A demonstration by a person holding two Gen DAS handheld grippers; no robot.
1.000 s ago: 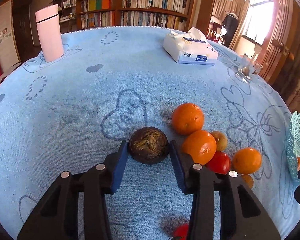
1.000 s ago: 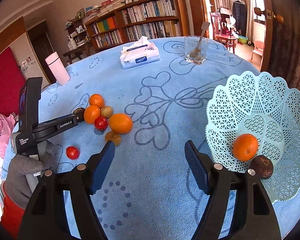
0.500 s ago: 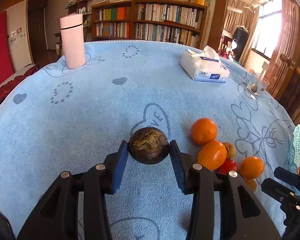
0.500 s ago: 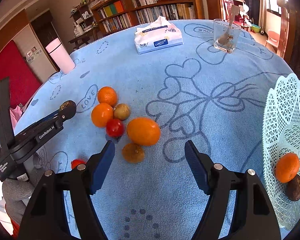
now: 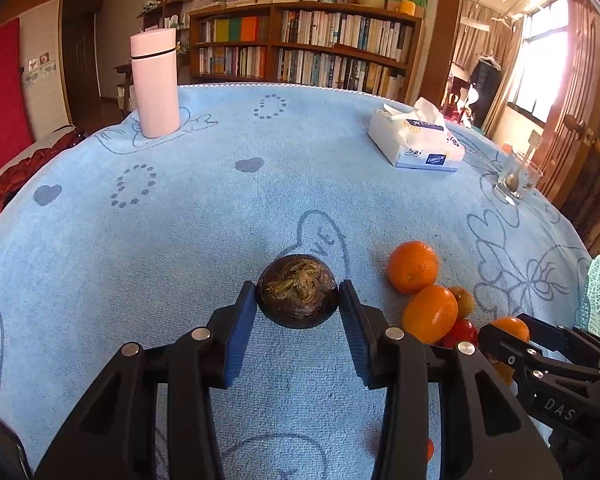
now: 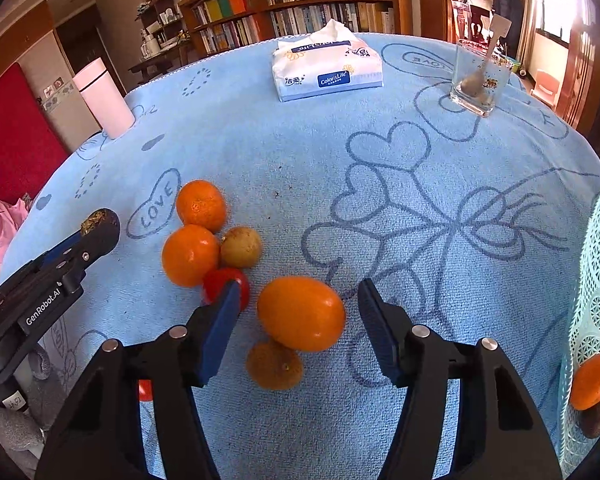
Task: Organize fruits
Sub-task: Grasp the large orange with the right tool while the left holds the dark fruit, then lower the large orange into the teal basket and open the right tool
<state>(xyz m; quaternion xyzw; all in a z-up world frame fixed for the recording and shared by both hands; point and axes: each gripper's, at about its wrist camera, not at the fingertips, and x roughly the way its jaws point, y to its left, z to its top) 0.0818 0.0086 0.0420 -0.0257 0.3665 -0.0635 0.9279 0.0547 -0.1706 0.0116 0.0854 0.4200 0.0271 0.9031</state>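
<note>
My left gripper (image 5: 298, 298) is shut on a dark brown round fruit (image 5: 297, 290) and holds it above the blue cloth; the fruit also shows in the right wrist view (image 6: 100, 220). My right gripper (image 6: 298, 312) is open, its jaws on either side of a large orange (image 6: 301, 313) on the cloth. Close by lie two oranges (image 6: 201, 205) (image 6: 190, 255), a small tan fruit (image 6: 241, 247), a red tomato (image 6: 224, 286) and a small brownish-orange fruit (image 6: 274, 365). The mint lattice basket (image 6: 598, 292) at the right holds an orange (image 6: 592, 376) and a dark fruit (image 6: 596, 420).
A pink tumbler (image 5: 155, 87) stands at the far left. A tissue pack (image 6: 326, 72) and a glass with a spoon (image 6: 478, 80) sit at the far side. Another small red tomato (image 6: 145, 390) lies behind my right gripper's left finger.
My left gripper has lifted the dark fruit up and away from the pile. My right gripper has moved left from the basket and lowered around the large orange.
</note>
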